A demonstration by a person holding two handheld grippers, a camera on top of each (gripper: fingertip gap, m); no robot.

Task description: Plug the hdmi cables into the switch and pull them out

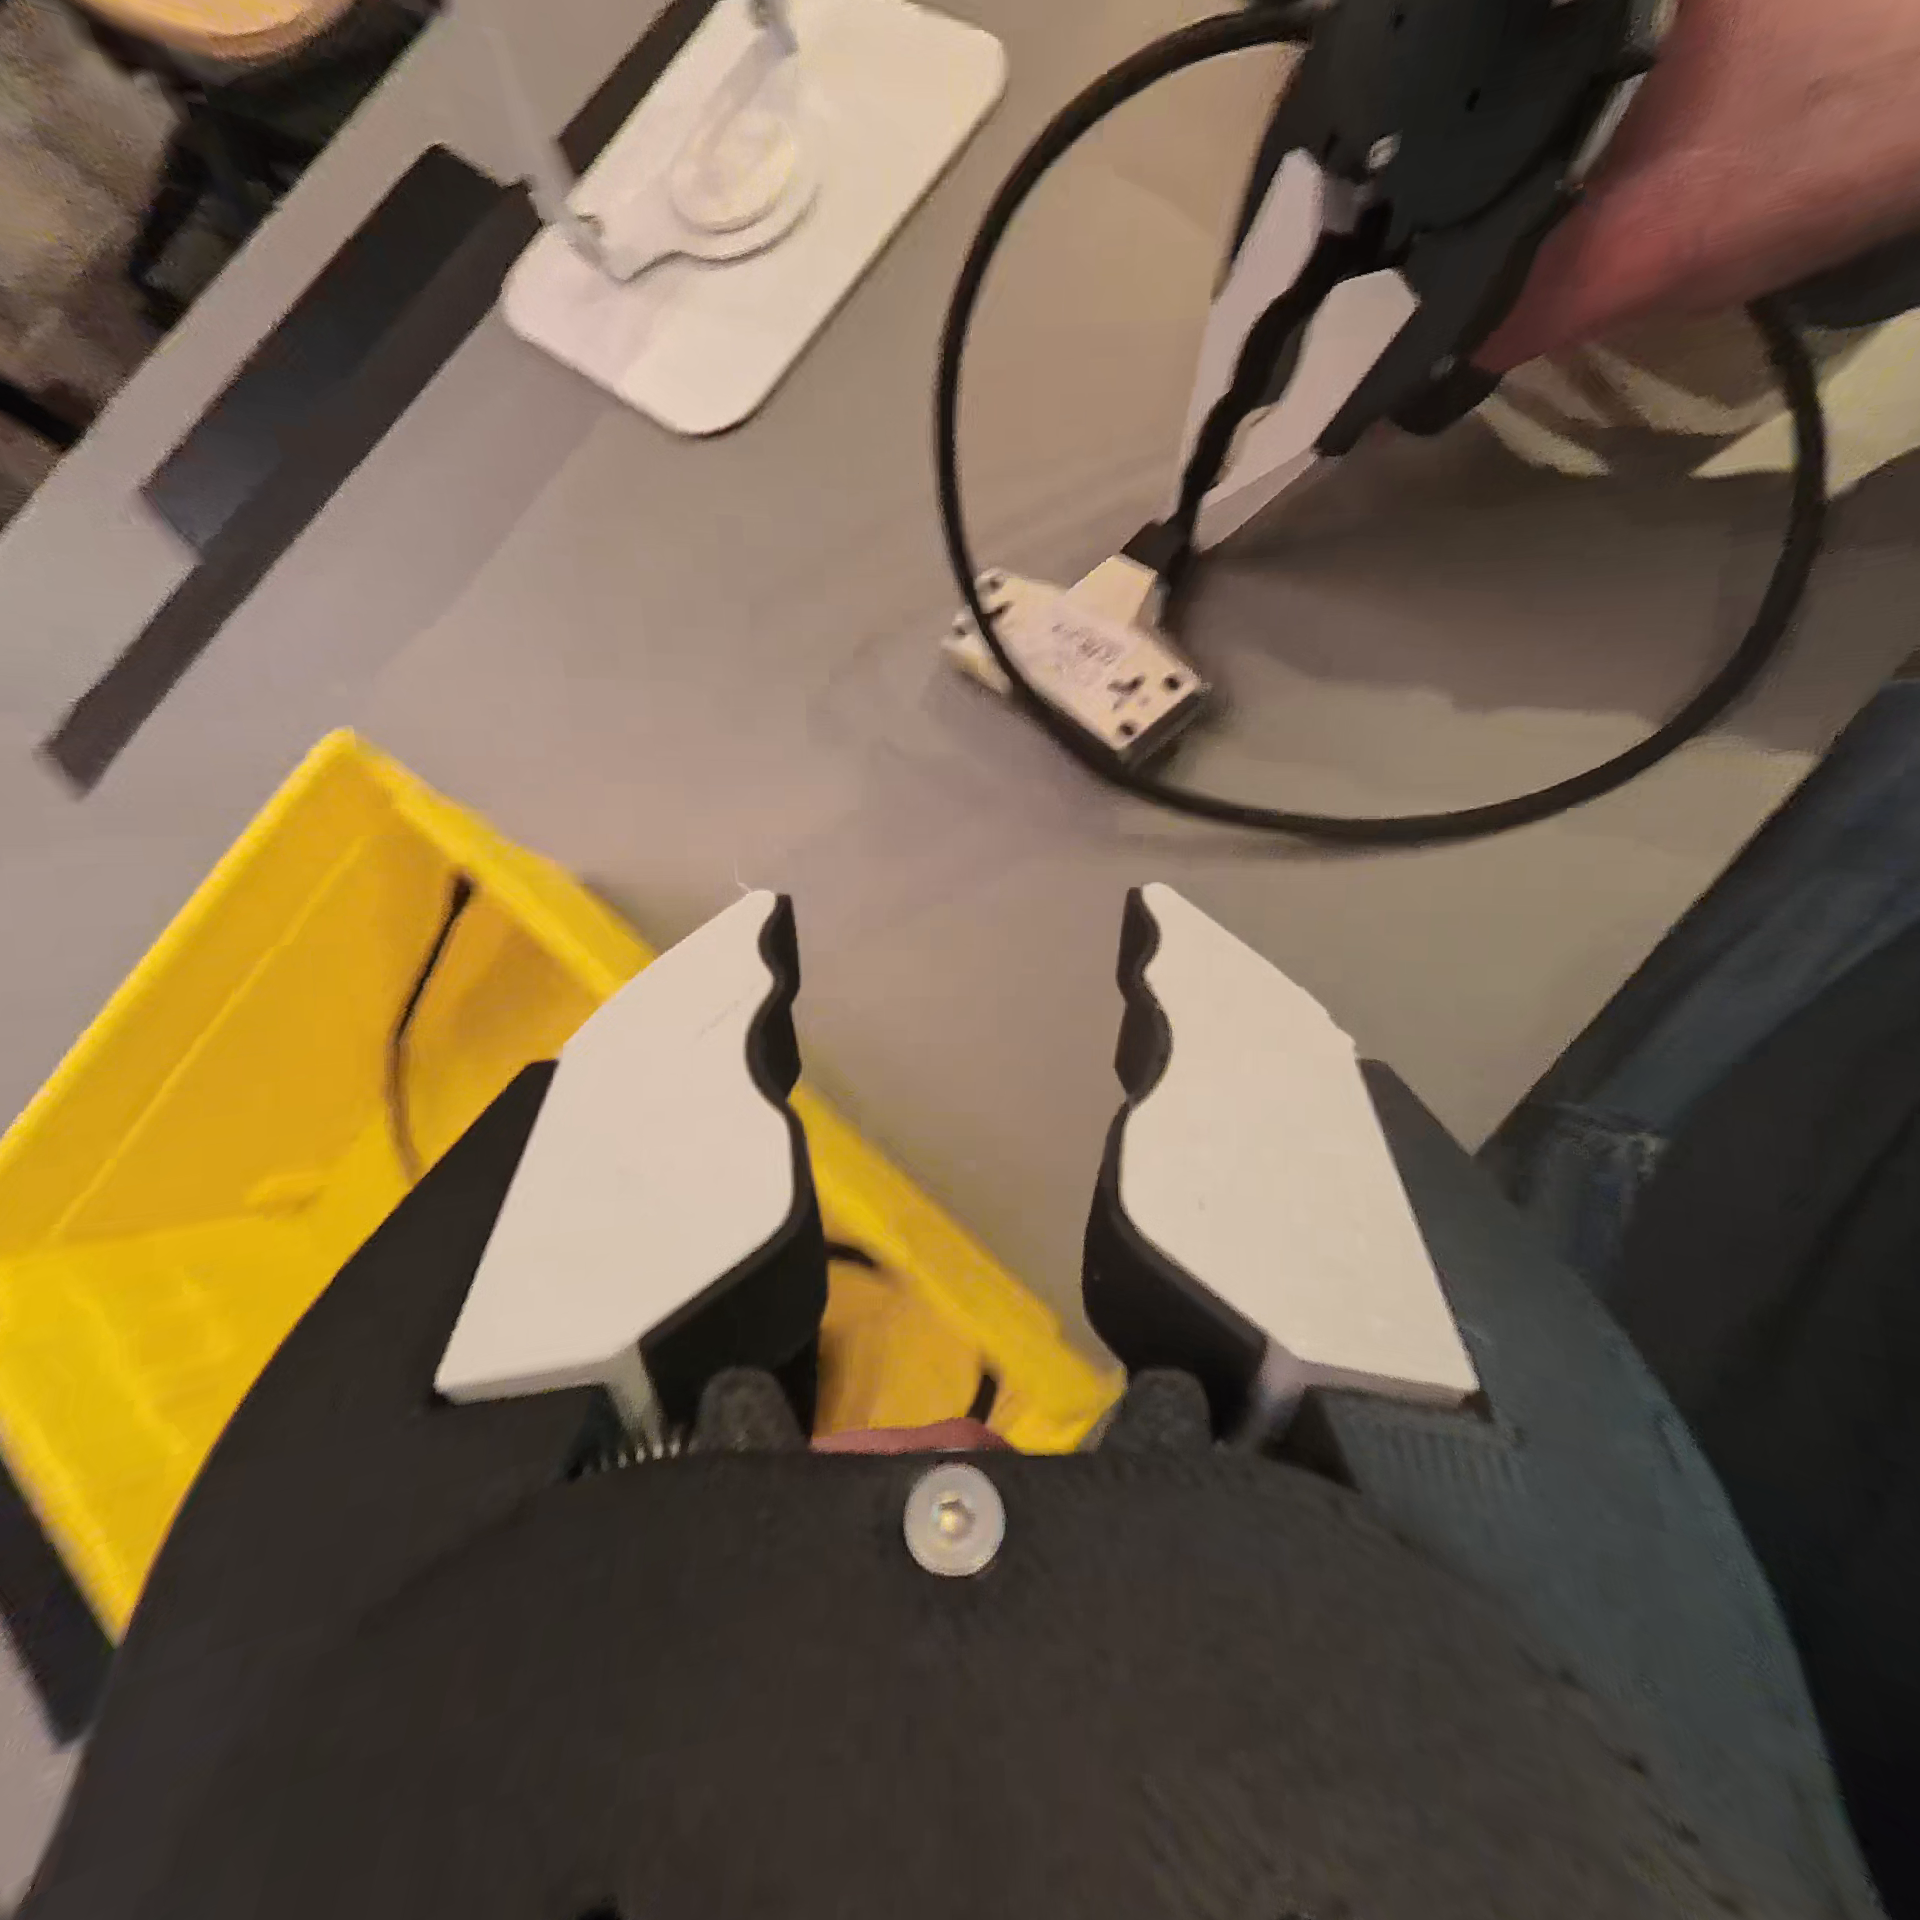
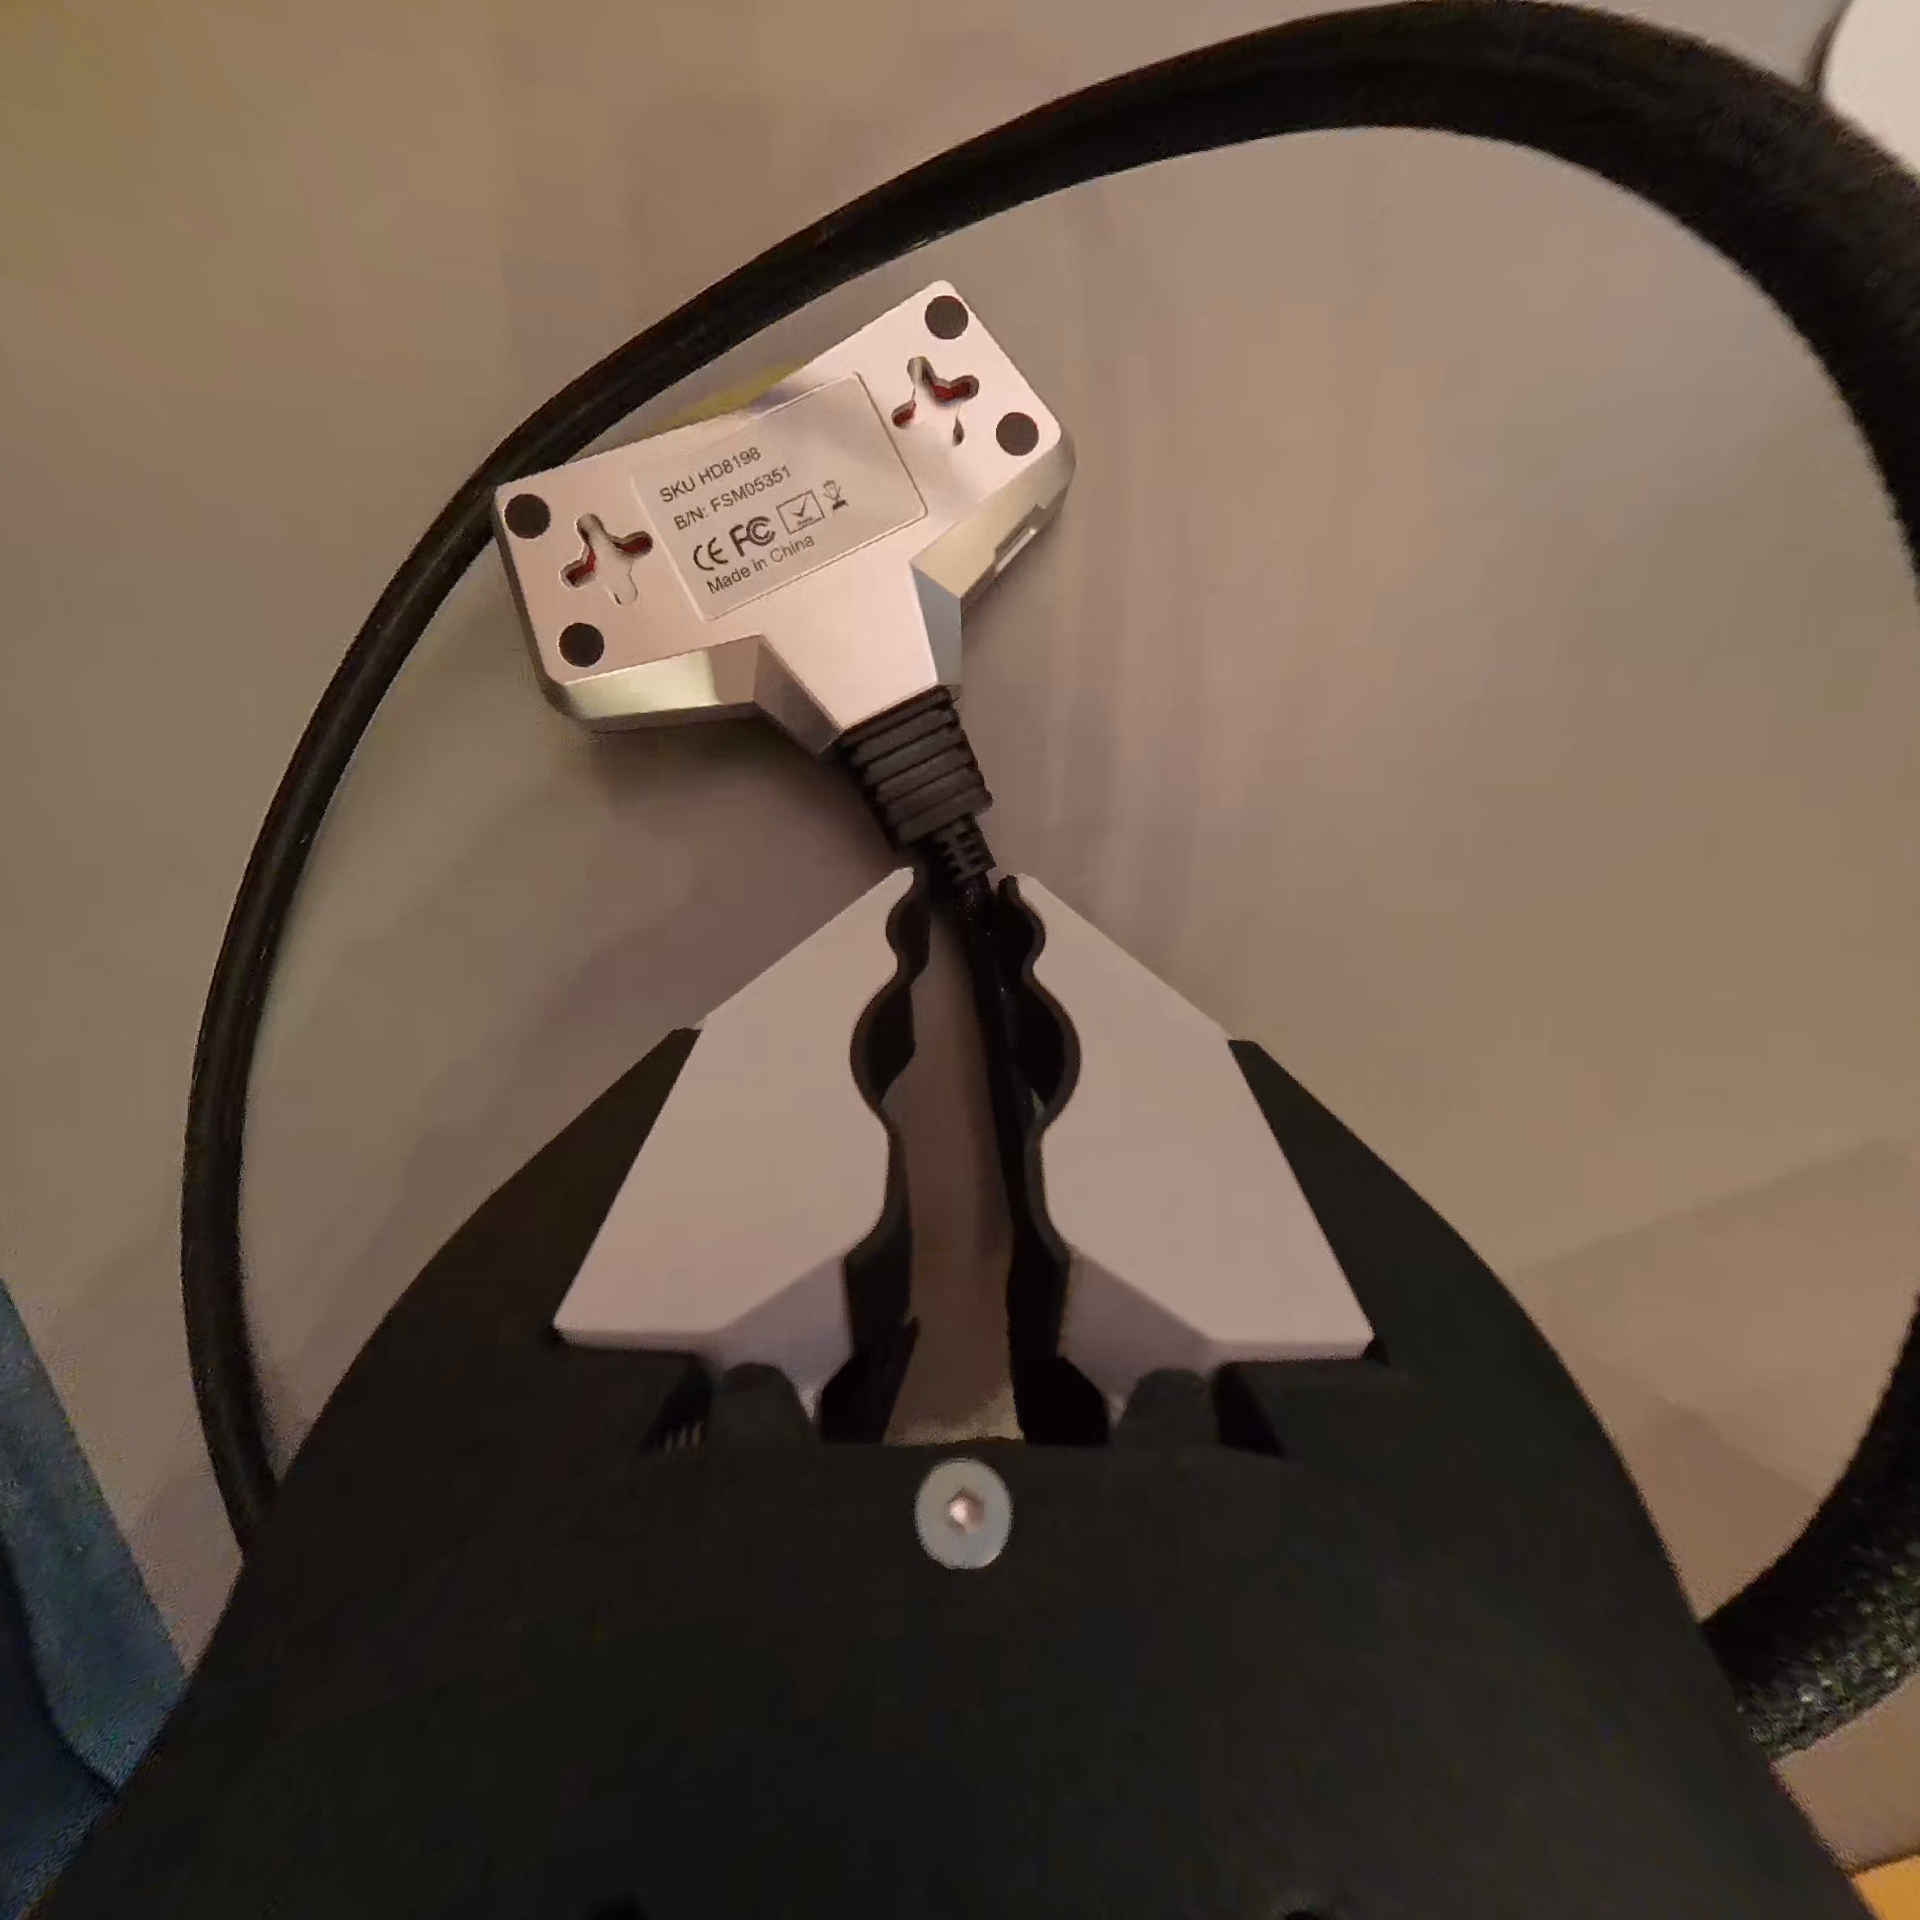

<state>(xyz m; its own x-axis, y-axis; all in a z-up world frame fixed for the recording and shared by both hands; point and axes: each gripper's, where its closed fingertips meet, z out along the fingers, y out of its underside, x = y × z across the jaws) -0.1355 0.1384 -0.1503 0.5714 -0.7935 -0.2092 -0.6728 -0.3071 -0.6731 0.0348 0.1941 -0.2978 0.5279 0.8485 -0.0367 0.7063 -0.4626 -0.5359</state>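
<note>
The silver HDMI switch (image 1: 1081,655) lies on the grey table with its labelled underside up; it also shows in the right wrist view (image 2: 790,509). Its black cable (image 2: 312,779) curls in a wide loop around it (image 1: 956,364). My right gripper (image 2: 961,888) is shut on this cable just behind the ribbed strain relief (image 2: 925,769), and it shows tilted down in the left wrist view (image 1: 1174,540). My left gripper (image 1: 956,914) is open and empty, above the table beside a yellow bin (image 1: 260,1039) that holds black cables (image 1: 416,997). No plug sits in the switch ports that I can see.
A white stand base (image 1: 758,208) rests at the back of the table, with black strips (image 1: 312,436) to its left. A person's hand (image 1: 1714,187) holds the right gripper. A leg in jeans (image 1: 1714,1039) is at the table's right edge. One gripper's finger ends stand about 25 cm off the other's.
</note>
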